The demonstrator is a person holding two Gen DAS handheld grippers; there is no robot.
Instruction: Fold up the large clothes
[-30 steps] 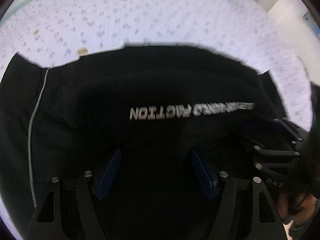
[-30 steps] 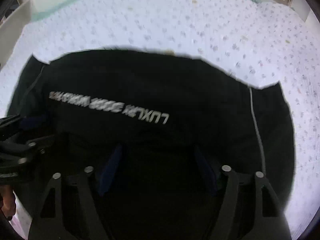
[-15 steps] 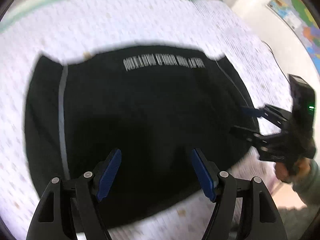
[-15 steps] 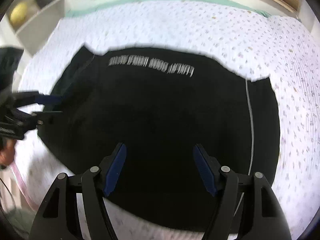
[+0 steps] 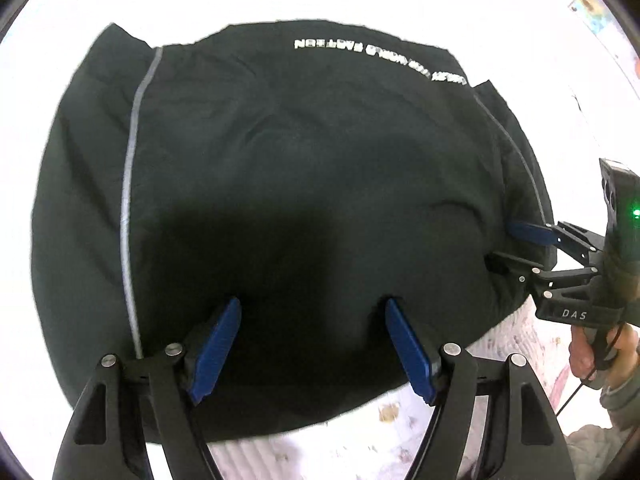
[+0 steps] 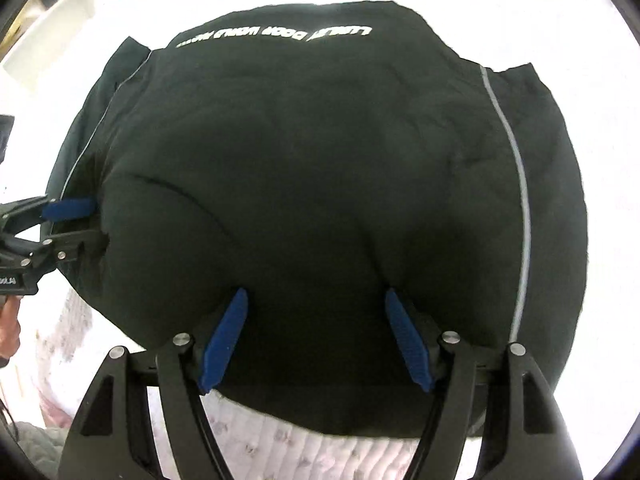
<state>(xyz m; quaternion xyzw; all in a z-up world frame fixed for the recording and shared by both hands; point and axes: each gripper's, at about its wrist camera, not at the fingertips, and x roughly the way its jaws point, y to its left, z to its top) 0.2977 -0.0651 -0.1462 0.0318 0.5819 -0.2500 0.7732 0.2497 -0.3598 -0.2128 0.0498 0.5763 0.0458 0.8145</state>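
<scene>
Black garment (image 5: 304,184) lies folded flat on the patterned bedspread (image 5: 512,364); left gripper (image 5: 312,308) and right gripper (image 6: 316,300) hover over its near edge, fingers apart, holding nothing.

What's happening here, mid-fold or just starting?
A person holds a gripper in each hand above a black garment spread on a white patterned bedcover. The garment, with white lettering and grey piping, looks already folded into a compact block. Both the left gripper and right gripper have open jaws with nothing pinched; the left one's jaws have just been opening. Looks like a pause between folds, though the next step isn't clear.
</scene>
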